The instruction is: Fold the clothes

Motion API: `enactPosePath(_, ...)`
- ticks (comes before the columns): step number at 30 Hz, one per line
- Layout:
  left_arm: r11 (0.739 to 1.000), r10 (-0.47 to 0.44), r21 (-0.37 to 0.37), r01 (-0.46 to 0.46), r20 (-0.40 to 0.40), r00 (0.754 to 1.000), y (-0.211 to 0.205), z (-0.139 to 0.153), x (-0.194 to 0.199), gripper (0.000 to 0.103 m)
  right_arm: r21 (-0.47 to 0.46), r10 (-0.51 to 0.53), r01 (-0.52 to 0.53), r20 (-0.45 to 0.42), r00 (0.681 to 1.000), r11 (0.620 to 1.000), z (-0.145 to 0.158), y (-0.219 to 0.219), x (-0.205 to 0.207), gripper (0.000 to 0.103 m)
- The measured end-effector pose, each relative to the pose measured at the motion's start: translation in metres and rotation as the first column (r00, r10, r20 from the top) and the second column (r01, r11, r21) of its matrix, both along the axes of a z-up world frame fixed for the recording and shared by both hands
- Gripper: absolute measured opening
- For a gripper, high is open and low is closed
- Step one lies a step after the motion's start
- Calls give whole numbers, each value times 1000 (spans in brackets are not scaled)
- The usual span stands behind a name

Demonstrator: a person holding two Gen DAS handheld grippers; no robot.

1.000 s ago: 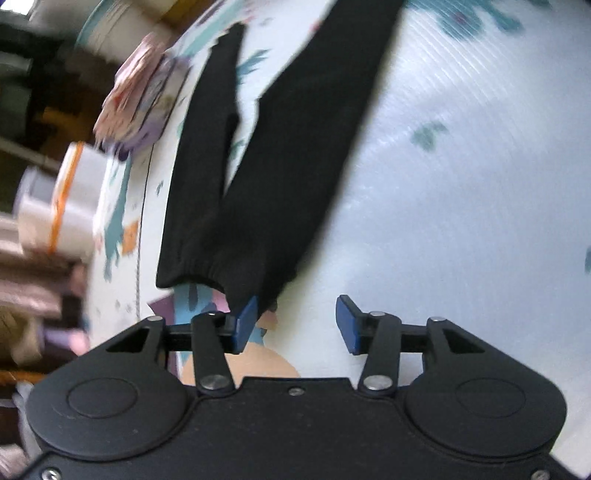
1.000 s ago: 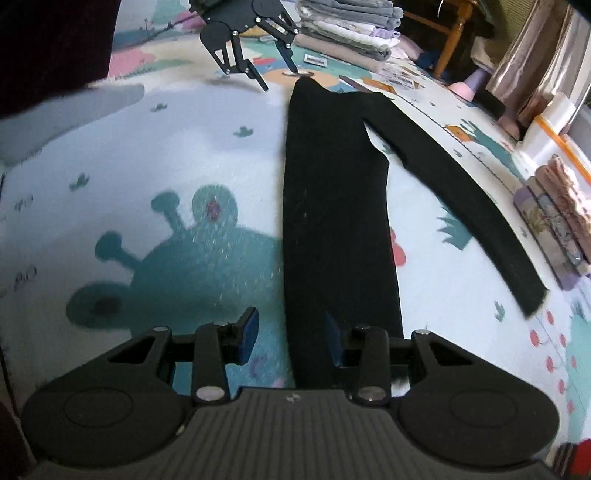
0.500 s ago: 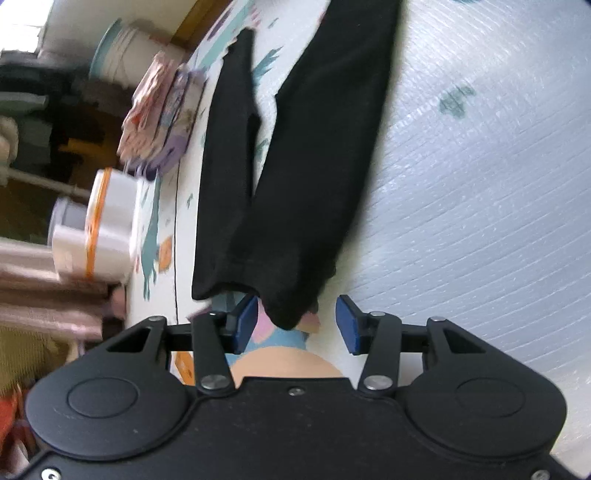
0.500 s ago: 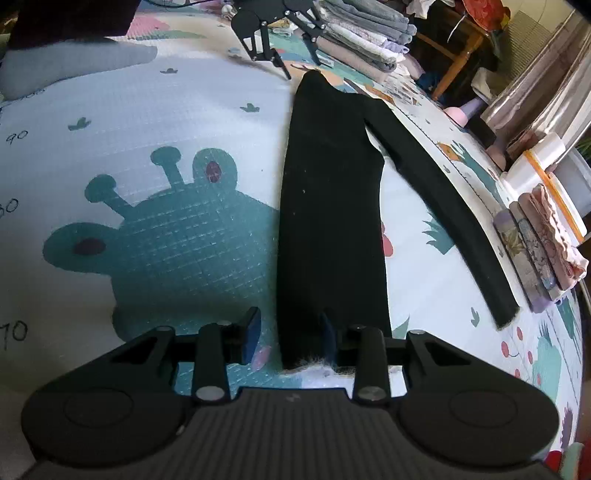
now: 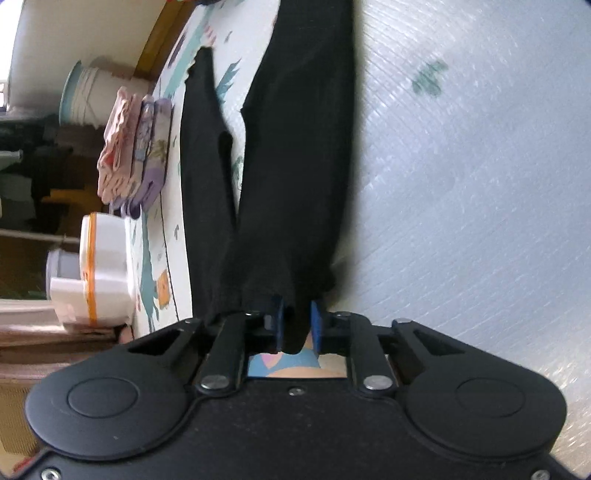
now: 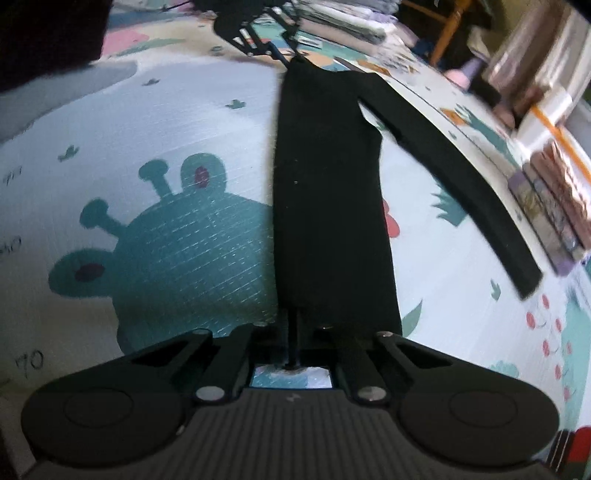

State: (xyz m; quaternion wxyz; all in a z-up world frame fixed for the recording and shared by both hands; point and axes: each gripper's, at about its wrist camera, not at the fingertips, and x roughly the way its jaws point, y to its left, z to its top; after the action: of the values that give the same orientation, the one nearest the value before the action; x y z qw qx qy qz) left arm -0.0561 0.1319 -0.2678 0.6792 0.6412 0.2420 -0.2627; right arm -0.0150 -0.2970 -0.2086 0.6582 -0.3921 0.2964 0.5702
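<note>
A black long-sleeved garment [image 6: 328,206] lies folded lengthwise on a patterned play mat [image 6: 177,236], one sleeve [image 6: 454,184] stretched out to the right. My right gripper [image 6: 295,332] is shut on the garment's near hem. My left gripper [image 5: 295,325] is shut on the opposite end of the garment [image 5: 291,177], blue pads [image 5: 317,321] pinching the bunched edge. The left gripper also shows in the right wrist view [image 6: 258,33] at the garment's far end.
A stack of folded clothes [image 6: 343,26] lies at the mat's far edge. Small folded items [image 5: 136,144] and white containers [image 5: 103,273] line the mat's side. A wooden chair leg [image 6: 447,33] stands beyond the mat.
Both grippers moved onto the garment's ends and closed: the left on the bunched end, the right on the near hem. Both were open before.
</note>
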Motion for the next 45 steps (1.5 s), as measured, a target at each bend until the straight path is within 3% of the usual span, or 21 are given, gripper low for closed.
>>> enactPosePath(7, 1000, 4, -15, -5, -45, 999, -6, 14, -35, 9, 3, -16, 17, -99, 995, 1000, 15, -10, 3, 5)
enactPosePath(11, 997, 27, -64, -32, -81, 996, -11, 26, -56, 9, 3, 3, -3, -167, 986, 1000, 28, -19, 0, 5)
enactPosePath(14, 991, 73, -108, -83, -97, 993, -13, 36, -51, 9, 6, -1, 2, -191, 982, 1000, 42, -22, 11, 5)
enactPosePath(17, 972, 141, -171, -160, -117, 983, -12, 47, -35, 9, 20, -24, 28, -164, 986, 999, 62, -19, 40, 5)
enactPosePath(20, 934, 226, -249, -257, -148, 963, -7, 62, -14, 9, 39, -52, 58, -135, 989, 998, 82, -14, 74, 5)
enactPosePath(25, 836, 352, -366, -410, -216, 911, 2, 83, 23, 9, 59, -99, 103, -69, 993, 993, 102, 1, 132, 5)
enactPosePath(28, 756, 415, -421, -502, -286, 864, 11, 88, 44, 9, 64, -110, 112, -39, 993, 992, 108, 15, 161, 5)
enactPosePath(29, 718, 434, -440, -539, -321, 841, 16, 89, 51, 9, 64, -115, 117, -33, 993, 991, 110, 20, 171, 5)
enactPosePath(35, 536, 486, -499, -681, -477, 732, 42, 95, 90, 9, 31, -168, 173, -121, 978, 984, 104, 51, 234, 5)
enactPosePath(42, 401, 479, -492, -773, -607, 634, 63, 88, 123, 9, -51, -201, 195, -200, 959, 980, 93, 90, 294, 5)
enactPosePath(45, 321, 457, -491, -809, -668, 587, 72, 85, 139, 9, -82, -229, 216, -221, 948, 973, 81, 101, 313, 5)
